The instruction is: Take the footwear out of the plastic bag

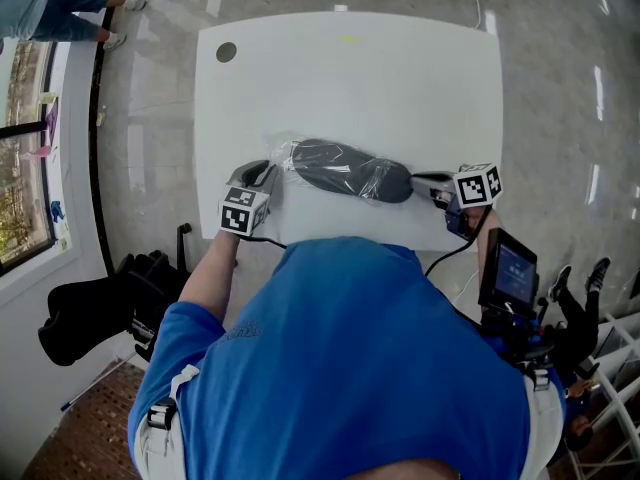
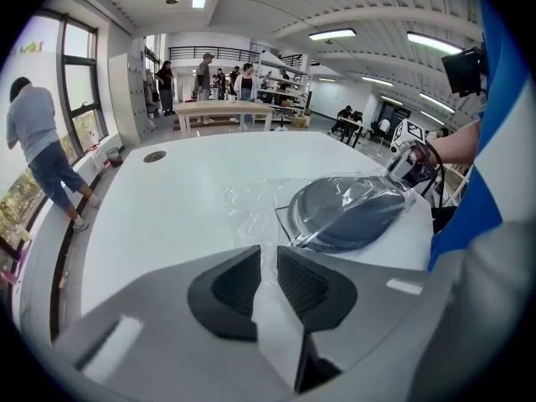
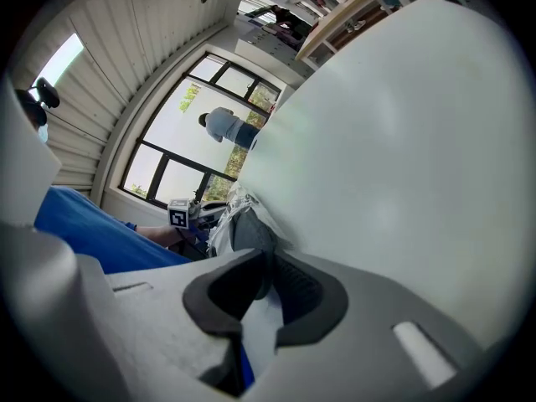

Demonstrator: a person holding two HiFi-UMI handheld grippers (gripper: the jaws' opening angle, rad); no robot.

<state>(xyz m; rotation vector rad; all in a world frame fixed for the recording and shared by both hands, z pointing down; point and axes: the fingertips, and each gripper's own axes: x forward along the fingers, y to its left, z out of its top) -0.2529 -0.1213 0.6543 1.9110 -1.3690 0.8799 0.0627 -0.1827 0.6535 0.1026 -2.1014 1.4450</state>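
right tool pinches the footwear through the plastic bag; left tool, narrowly apart beside the footwear, must clamp film next.

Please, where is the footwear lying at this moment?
In the head view, the footwear, inside its clear plastic bag, lies close to the lower edge of the white table, between the left tongs and the right tongs.
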